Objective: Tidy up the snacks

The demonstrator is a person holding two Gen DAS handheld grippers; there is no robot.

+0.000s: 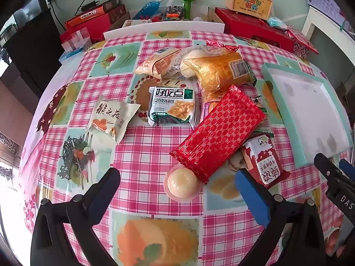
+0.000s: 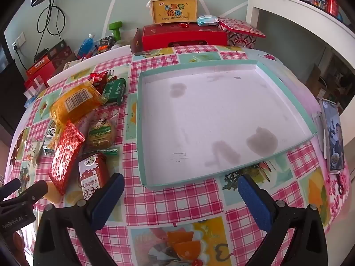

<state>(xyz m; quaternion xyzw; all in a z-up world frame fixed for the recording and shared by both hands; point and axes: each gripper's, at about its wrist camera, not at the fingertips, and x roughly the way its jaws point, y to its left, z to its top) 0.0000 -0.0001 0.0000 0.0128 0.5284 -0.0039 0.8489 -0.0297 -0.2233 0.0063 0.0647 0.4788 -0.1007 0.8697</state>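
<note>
A heap of snacks lies on the pink checked tablecloth: a long red foil packet, a round jelly cup, a green-and-white biscuit pack, a white pastry pack, an orange packet and a red milk-biscuit pack. To their right sits a shallow white tray with a teal rim, nothing in it. My left gripper hangs open above the jelly cup. My right gripper is open over the tray's near edge.
A phone lies at the table's right edge. Behind the table stand red gift boxes, a yellow carry box, a green dumbbell and a blue bottle. A white shelf unit rises at the right.
</note>
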